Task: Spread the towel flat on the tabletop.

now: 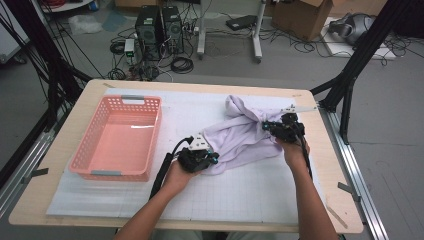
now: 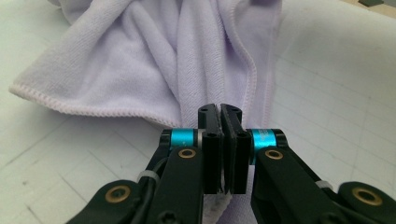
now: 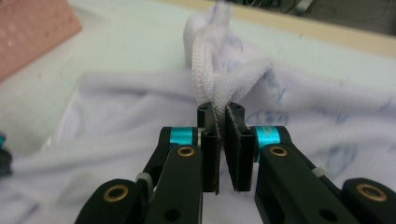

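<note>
Slippage is the risk — both claws, left (image 1: 212, 158) and right (image 1: 266, 126), pinch thin hems of the pale lilac terry towel (image 1: 240, 137) at frame centre — a tug could free either.

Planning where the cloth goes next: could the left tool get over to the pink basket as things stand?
Probably yes. The left tool sits just right of the pink basket with bare mat between them. But it is shut on the lavender cloth, which the right tool also grips, so the cloth would drag along.
</note>
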